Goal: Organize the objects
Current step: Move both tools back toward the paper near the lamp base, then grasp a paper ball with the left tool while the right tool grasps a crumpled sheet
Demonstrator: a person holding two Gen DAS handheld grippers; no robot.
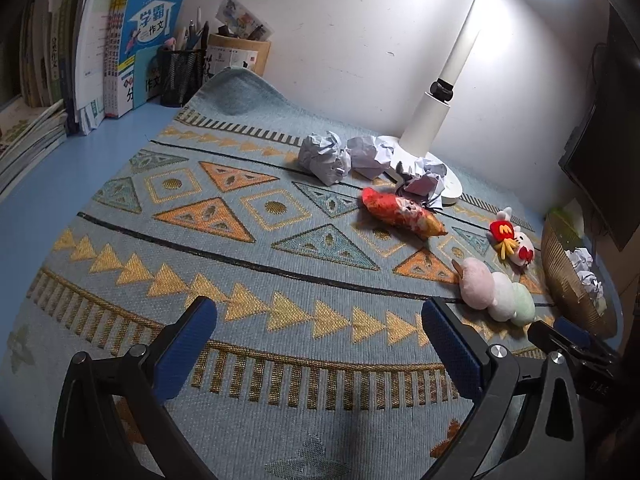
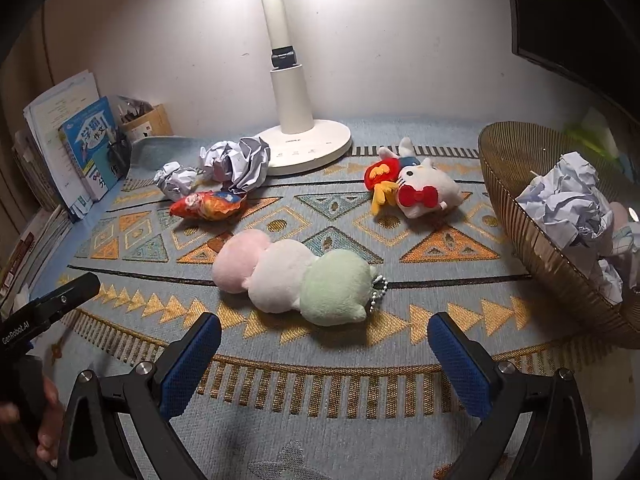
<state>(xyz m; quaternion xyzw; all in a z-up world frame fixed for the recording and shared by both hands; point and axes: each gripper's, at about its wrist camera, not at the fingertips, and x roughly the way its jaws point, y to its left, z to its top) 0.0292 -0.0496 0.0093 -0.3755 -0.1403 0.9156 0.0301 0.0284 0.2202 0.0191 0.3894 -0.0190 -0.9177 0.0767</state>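
Observation:
A pink, white and green dango plush (image 2: 292,276) lies on the patterned mat just ahead of my open, empty right gripper (image 2: 324,336); it also shows in the left wrist view (image 1: 496,292). A white cat plush with red bow (image 2: 420,190) lies beyond it, also in the left wrist view (image 1: 514,240). An orange snack bag (image 2: 208,205) (image 1: 402,213) lies left of centre. Crumpled paper balls (image 2: 236,162) (image 1: 324,156) sit near the lamp base. My left gripper (image 1: 320,328) is open and empty above the mat, far from the objects.
A gold wire basket (image 2: 532,220) at the right holds crumpled paper (image 2: 568,204); it also shows in the left wrist view (image 1: 568,276). A white desk lamp (image 2: 292,120) stands at the back. Books (image 1: 120,48) and pen holders (image 1: 180,72) line the left back. A dark monitor (image 1: 600,140) is at the right.

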